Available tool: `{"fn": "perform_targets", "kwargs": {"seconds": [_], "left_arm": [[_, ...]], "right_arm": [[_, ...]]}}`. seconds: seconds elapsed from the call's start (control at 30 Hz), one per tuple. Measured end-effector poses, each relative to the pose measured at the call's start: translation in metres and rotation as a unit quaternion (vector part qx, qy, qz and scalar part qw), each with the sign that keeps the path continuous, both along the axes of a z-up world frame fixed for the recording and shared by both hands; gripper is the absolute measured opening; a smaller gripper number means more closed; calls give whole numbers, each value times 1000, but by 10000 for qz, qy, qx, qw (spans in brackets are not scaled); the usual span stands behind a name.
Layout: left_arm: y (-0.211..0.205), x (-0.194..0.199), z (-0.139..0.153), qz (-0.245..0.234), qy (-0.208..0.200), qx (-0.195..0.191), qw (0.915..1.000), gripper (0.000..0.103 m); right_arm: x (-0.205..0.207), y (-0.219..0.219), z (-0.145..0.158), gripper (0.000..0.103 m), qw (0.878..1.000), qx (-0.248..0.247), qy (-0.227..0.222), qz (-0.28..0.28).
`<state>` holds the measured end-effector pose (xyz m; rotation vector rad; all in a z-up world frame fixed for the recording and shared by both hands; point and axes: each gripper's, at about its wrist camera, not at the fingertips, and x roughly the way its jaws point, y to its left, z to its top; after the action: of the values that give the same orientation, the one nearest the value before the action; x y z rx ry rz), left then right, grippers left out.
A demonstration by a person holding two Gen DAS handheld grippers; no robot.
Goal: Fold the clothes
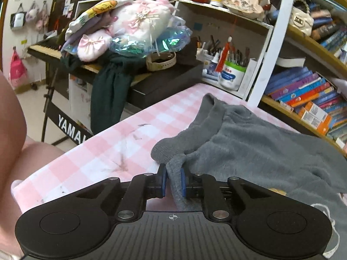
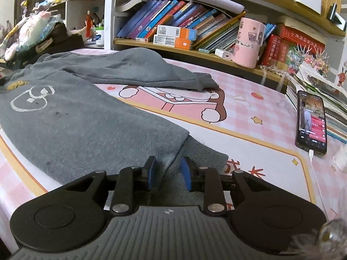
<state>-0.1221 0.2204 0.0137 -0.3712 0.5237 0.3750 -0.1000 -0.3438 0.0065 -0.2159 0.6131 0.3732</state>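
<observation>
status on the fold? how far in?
Early. Done: nothing folded; the grey fleece sweatshirt lies spread on the pink checked table mat, one sleeve flung out. In hand: left hand-held gripper pinches a ribbed edge; right hand-held gripper straddles the hem, pads apart. Left: all folds.

Grey sweatshirt (image 2: 91, 125) with white outline motif; beneath it, pink-and-white checked tabletop (image 2: 271, 112); beside the sweatshirt, black phone (image 2: 312, 121); blue-padded black tongs (image 2: 168, 173).
</observation>
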Motion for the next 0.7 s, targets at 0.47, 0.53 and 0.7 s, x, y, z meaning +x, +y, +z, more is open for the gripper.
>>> {"fn": "perform_targets", "kwargs": {"seconds": [0.47,0.53,0.7], "left_arm": [[-23,0,38,-460,-1017,5,9937,68],[-37,16,36,-734,-948,76,9928,79],[-67,54,22,-1187,-736,266,9898,88]], "right_arm": [[4,-2,13,50,9997,219,49,10],[9,-4,22,70,9996,275,-68,-97],[50,-16,45,77,9976,339,-250,-550]]}}
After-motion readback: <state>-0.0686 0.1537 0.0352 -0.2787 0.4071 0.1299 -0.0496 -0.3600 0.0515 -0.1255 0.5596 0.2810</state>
